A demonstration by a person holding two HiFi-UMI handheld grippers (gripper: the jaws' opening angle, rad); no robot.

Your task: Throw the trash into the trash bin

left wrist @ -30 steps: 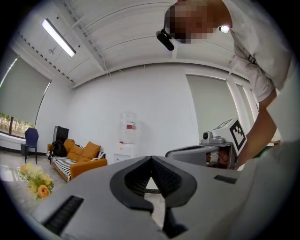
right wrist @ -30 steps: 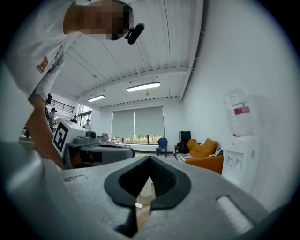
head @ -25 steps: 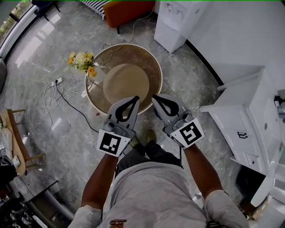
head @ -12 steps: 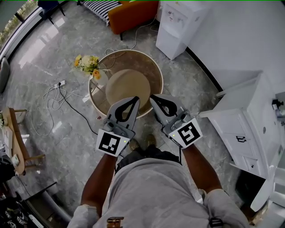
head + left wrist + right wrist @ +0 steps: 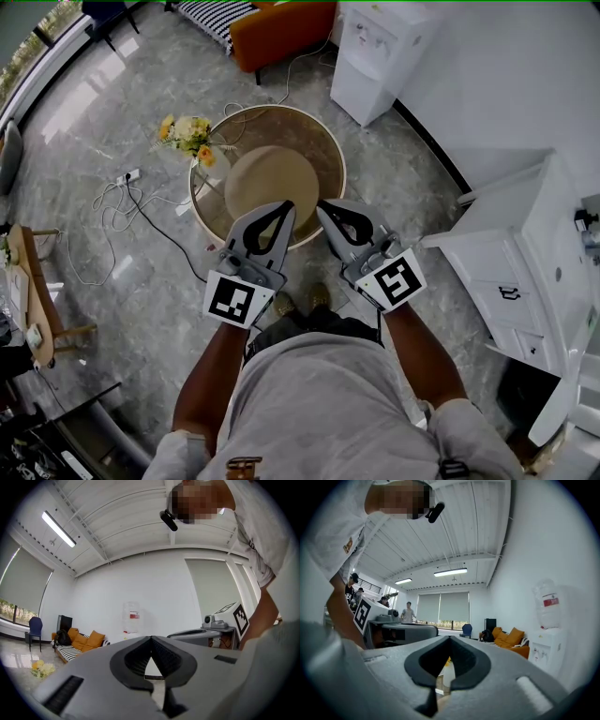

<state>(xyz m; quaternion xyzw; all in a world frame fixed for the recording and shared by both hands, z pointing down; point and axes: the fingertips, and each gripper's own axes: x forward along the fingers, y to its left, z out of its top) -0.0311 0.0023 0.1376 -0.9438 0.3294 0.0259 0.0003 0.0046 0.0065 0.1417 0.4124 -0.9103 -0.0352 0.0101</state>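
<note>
In the head view my left gripper (image 5: 287,205) and right gripper (image 5: 322,204) are held side by side at waist height, pointing level toward a round glass table (image 5: 332,150). Both are shut, tips meeting, with nothing between the jaws. The left gripper view shows my left gripper (image 5: 151,638) with its tips touching in front of a white wall. In the right gripper view, my right gripper (image 5: 450,638) is likewise closed and empty. I can make out no trash and no trash bin in any view.
Yellow flowers (image 5: 190,136) stand at the table's left edge. A power strip with cables (image 5: 128,177) lies on the marble floor at left. A white water dispenser (image 5: 375,47) and an orange sofa (image 5: 281,23) stand beyond; a white cabinet (image 5: 525,253) is at right.
The table and flowers have slid slightly up and right in the head view. Both grippers keep the same shut, side-by-side pose.
</note>
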